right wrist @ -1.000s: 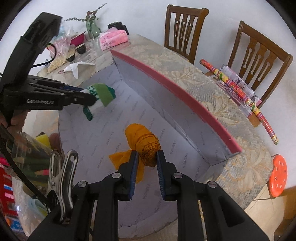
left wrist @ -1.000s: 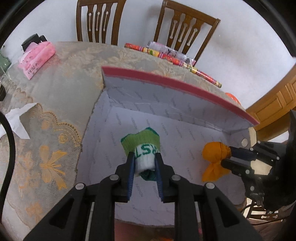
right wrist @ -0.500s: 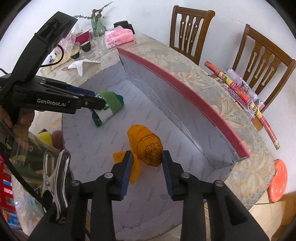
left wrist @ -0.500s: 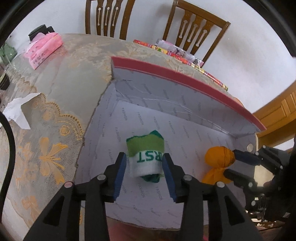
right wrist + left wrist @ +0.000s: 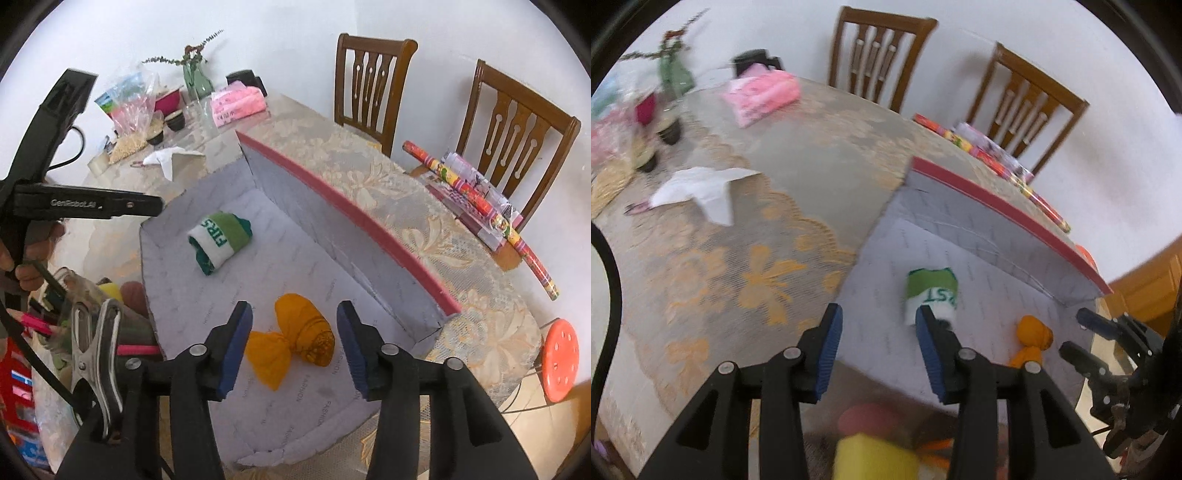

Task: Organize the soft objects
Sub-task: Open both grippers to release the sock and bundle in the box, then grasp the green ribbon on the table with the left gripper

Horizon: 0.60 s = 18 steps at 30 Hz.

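My left tongs (image 5: pixel 879 332) hang spread wide, holding nothing, over the near left edge of the grey tray (image 5: pixel 207 184). The left pad (image 5: pixel 829 343) sits above the lace-covered desk (image 5: pixel 738 258), just outside the tray's left rim; the right pad is over the tray floor, just short of the green-and-white rolled sock (image 5: pixel 932 299). In the right wrist view that sock (image 5: pixel 219 242) lies flat on the tray floor toward the far left corner, clear of both walls.

My right tongs (image 5: pixel 293 343) are also released, with the pads parted on either side of the orange knotted cloth (image 5: pixel 303 336) and a visible gap on each side. The cloth rests on the tray floor near the front, well apart from the sock, with bare grey floor between them.

The tray's tall back wall, topped with a red strip (image 5: pixel 351 218), runs along the right side; its front and left rims are low. Beyond the left rim lie a crumpled white tissue (image 5: pixel 698 184) and a pink packet (image 5: pixel 761 94). A yellow block (image 5: pixel 875 458), blurred, shows below the near rim.
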Available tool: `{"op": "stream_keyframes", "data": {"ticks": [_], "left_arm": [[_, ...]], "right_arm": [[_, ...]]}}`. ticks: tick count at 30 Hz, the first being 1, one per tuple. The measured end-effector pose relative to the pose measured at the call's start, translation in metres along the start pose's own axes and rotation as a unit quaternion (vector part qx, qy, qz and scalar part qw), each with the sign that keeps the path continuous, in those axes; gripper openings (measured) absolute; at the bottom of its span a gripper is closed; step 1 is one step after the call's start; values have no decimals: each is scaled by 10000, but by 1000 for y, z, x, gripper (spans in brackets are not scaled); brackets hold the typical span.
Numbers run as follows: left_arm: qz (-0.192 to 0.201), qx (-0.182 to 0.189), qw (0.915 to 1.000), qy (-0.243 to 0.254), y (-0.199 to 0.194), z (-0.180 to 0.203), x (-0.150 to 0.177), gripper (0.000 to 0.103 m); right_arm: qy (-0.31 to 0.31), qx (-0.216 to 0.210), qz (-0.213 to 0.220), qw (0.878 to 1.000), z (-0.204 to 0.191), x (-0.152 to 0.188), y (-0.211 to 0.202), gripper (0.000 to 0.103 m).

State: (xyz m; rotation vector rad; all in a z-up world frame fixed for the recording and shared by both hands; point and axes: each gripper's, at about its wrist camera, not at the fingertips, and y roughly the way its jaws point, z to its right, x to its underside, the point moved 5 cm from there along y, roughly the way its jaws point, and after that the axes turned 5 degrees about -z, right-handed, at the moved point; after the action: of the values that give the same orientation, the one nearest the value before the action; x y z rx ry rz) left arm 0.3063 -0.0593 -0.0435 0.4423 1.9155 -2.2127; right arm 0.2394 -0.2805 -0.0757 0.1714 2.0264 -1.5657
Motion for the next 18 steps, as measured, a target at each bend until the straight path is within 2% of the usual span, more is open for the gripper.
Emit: {"op": "stream_keyframes", "data": {"ticks": [10,18], "left_arm": [[322,-265,9984,-393,-63,-37,52,43],[300,-407,9948,-880,-94,-71,118,43]], "right_arm": [[236,148,112,9996,-12,23,-29,53],[196,186,230,9994,-45,43,-54,53]]}}
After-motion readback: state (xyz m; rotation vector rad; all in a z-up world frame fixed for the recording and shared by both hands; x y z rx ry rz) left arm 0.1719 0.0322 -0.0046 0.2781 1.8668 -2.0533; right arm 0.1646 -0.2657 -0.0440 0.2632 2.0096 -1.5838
